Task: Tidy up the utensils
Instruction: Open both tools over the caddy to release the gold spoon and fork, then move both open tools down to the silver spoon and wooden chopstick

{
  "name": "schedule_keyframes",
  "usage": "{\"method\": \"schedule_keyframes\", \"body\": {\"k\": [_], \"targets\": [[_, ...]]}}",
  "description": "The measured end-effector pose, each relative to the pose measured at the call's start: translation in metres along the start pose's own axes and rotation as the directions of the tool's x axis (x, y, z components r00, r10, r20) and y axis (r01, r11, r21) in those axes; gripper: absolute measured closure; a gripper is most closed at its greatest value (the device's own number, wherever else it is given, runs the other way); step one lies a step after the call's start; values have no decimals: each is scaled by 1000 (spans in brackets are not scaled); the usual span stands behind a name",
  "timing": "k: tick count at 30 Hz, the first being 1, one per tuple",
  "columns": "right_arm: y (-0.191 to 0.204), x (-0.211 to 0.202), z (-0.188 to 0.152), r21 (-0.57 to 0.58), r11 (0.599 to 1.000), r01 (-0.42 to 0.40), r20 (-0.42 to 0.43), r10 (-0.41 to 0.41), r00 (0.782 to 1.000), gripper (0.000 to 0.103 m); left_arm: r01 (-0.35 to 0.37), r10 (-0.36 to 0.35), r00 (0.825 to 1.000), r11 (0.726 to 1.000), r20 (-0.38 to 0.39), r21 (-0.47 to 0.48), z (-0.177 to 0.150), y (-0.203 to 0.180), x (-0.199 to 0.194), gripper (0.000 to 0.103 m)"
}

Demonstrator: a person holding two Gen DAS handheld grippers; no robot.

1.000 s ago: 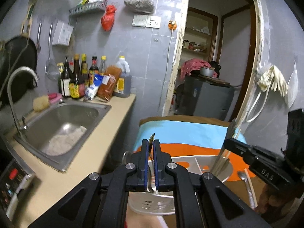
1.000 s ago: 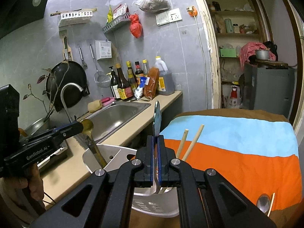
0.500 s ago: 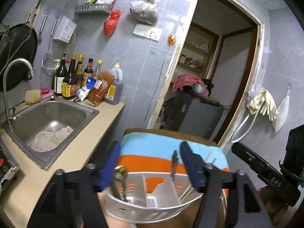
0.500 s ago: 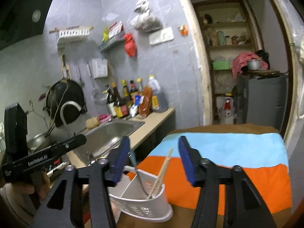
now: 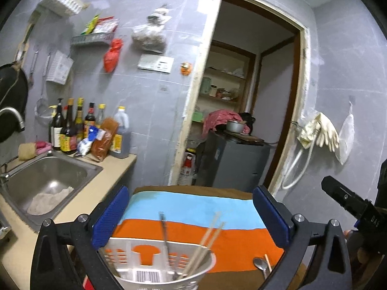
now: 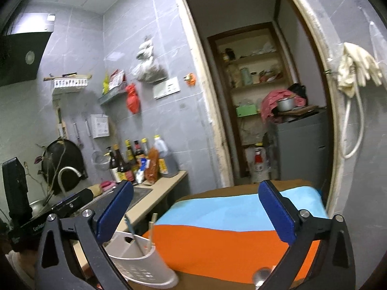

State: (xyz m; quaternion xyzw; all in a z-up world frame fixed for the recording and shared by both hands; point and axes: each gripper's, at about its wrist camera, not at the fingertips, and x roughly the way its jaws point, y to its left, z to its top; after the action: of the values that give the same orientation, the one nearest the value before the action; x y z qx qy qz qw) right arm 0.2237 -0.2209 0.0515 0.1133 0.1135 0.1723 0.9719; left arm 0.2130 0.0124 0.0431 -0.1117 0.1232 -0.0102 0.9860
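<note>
In the white holder [image 5: 167, 273], chopsticks [image 5: 205, 244] lean upward to the right.

White perforated utensil holder [image 5: 167, 269] upright on striped cloth; chopsticks [image 5: 205, 244] and metal utensil [image 5: 164, 232] standing inside. Spoon [image 5: 260, 264] lying flat on cloth beside holder.

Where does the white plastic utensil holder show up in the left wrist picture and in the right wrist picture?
Left wrist view: the white plastic utensil holder sits at bottom centre, between the open tool's arms.
Right wrist view: it sits at lower left, just inside the left blue pad.
Shared landmark: the orange and light blue striped cloth lies right behind the holder in both views.
</note>
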Motion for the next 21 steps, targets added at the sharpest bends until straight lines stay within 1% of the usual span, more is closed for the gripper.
{"method": "schedule_keyframes", "body": {"k": [6, 12, 17, 21], "targets": [[-33, -20, 2, 8, 998, 59, 2, -59, 998, 2, 58, -58, 998, 998, -20, 19, -13, -37, 10, 0], [-67, -39, -2, 19, 992, 122, -3, -122, 993, 2, 122, -120, 991, 992, -51, 28, -29, -72, 24, 0], [-95, -50, -7, 37, 986, 162, -8, -162, 987, 2, 150, -146, 987, 986, -61, 67, -42, -97, 31, 0], [-115, -54, -16, 48, 976, 212, -29, -211, 977, 2, 183, -174, 979, 979, -105, 84, -56, -114, 40, 0]]}}
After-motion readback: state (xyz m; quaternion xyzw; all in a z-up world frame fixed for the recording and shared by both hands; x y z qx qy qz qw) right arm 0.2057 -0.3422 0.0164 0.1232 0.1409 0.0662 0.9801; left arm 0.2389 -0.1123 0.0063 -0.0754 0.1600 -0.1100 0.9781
